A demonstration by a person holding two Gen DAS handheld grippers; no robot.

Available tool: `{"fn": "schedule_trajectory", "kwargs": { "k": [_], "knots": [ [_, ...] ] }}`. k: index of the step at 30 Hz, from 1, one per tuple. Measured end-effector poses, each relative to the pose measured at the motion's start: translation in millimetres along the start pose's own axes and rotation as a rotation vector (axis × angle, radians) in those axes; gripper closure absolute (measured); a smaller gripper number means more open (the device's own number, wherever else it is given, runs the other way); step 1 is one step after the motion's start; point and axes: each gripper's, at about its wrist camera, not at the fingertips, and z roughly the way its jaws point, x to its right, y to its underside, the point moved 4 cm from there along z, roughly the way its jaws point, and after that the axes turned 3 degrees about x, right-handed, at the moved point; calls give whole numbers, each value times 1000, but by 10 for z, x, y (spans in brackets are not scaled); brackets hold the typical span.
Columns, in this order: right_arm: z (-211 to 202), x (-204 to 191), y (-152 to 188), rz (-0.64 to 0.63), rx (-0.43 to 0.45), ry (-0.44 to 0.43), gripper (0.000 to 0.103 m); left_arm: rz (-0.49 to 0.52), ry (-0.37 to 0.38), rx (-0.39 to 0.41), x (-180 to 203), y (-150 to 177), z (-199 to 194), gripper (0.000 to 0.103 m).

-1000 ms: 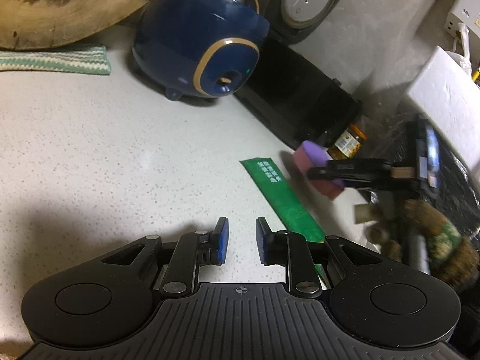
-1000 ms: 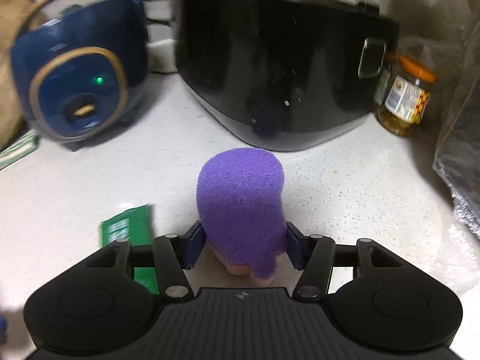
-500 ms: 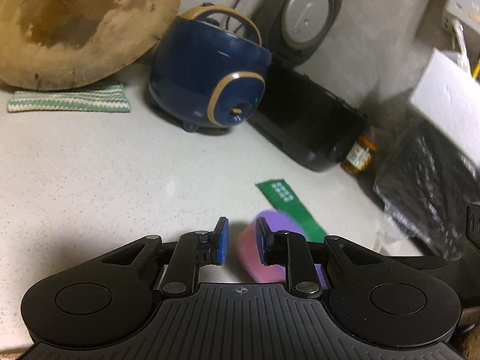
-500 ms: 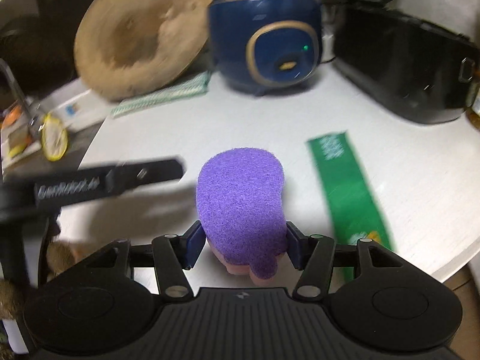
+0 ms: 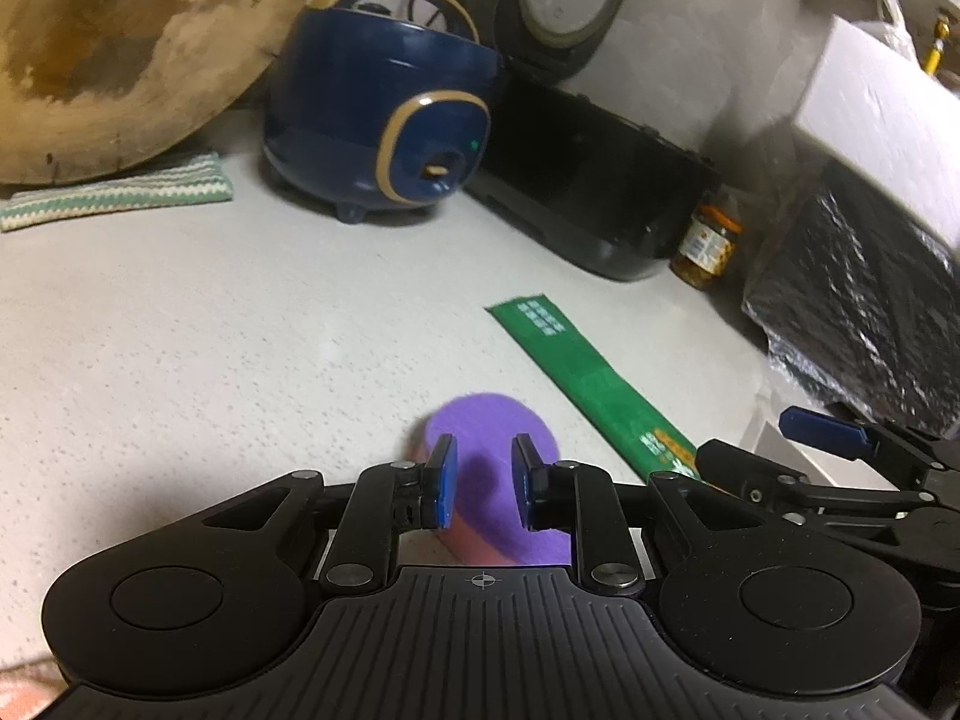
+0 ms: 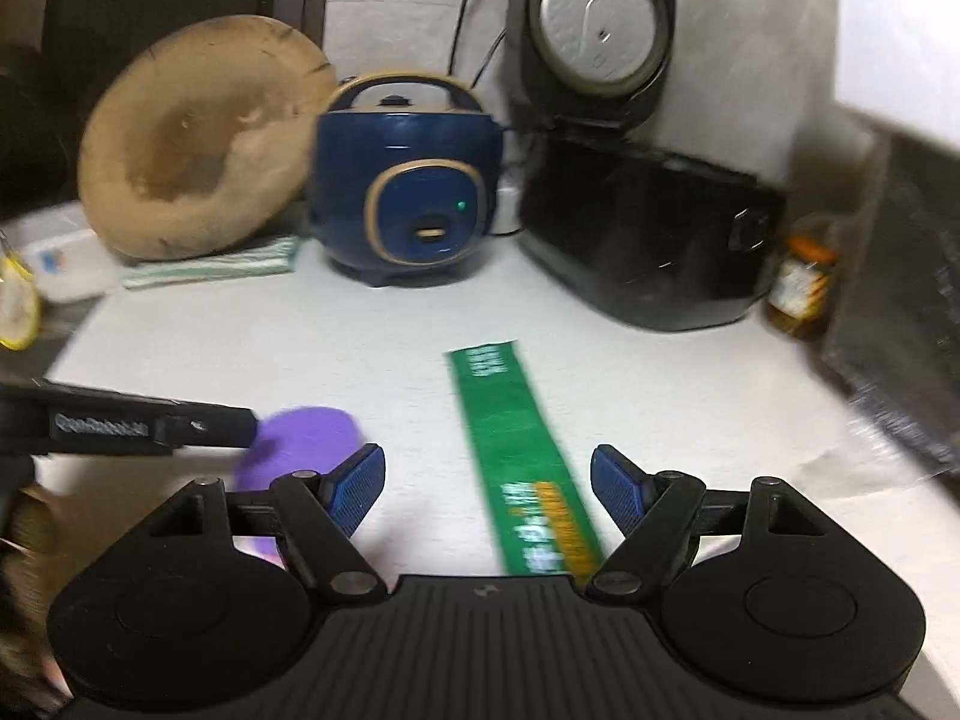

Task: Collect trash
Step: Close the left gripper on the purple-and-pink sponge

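Left wrist view: the left claw (image 5: 483,483) stands narrow and empty above the purple sponge (image 5: 510,420) lying on the tabletop (image 5: 180,330). The green wrapper (image 5: 591,387) lies flat beside it, its white print too small to read. Nothing looks collected yet.

Right wrist view: the right claw (image 6: 487,489), jaws just spread wide and empty, straddles the green wrapper (image 6: 516,450); the sponge (image 6: 300,444) lies left. The left claw's arm carries blurred lettering I cannot read.

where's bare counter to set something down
Bare counter lies left of the purple sponge and green wrapper, in front of the blue rice cooker. Crowded at right: black cooker, jar, black bag.
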Motion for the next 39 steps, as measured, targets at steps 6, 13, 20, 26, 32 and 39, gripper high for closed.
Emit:
{"fn": "schedule_trajectory", "kwargs": {
  "k": [6,13,20,26,32,39],
  "knots": [
    [61,44,197,44,-42,-33,47,67,-37,-21,135,82,6,80],
    [91,-343,372,44,-85,-196,51,82,-70,-21,150,94,-27,80],
    [-72,-615,412,-4,-78,-307,48,166,-95,-29,213,133,-21,80],
    [-287,-367,439,-41,-8,-188,32,234,-33,19,324,132,-79,80],
    [-238,-23,395,14,13,-91,29,423,-103,-10,550,237,20,80],
    [77,241,368,67,7,-26,27,499,-101,-34,670,345,127,58]
  ]
}}
